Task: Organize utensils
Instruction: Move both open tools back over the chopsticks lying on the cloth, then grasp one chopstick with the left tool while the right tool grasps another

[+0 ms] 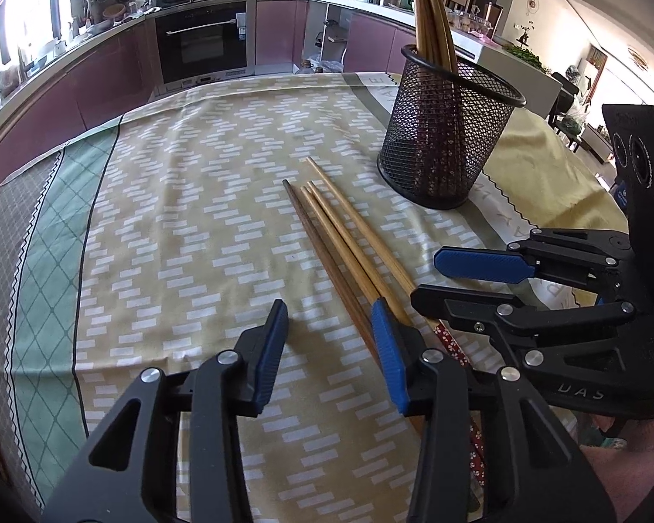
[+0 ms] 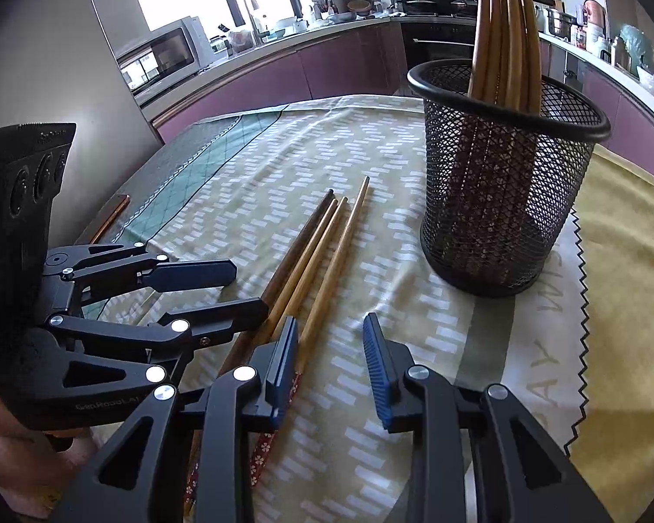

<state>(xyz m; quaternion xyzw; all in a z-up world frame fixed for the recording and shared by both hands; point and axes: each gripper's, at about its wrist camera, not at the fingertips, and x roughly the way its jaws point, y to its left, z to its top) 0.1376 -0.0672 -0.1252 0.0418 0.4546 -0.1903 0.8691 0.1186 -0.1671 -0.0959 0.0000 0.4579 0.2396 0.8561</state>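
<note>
Nearest your left camera is your left tool: its two blue pads stand apart with only cloth between them. The right pad sits against or just over the near part of the chopsticks, but nothing is pinched; this tool is open.

Four chopsticks lie side by side on the cloth that covers the worktop, tips pointing away from you toward the cup. One is dark brown and the others are light bamboo. Their handle ends, with a red flowered pattern, run under the tools toward you.

Your right tool also stands apart, with bare cloth between its pads. Its left pad lies just beside the outermost light chopstick, on or right over the bundle; you cannot tell whether it touches. It grips nothing, so it too is open. In the left view the right tool shows from the side, just right of the chopsticks, with one finger above the other.

The black mesh cup stands upright on the cloth, beyond the loose chopsticks and to their right, apart from them. It holds a bunch of brown chopsticks standing handle-down, leaning together and rising well above the rim.

Behind the worktop runs a kitchen counter with purple cabinet fronts and a built-in oven.
</note>
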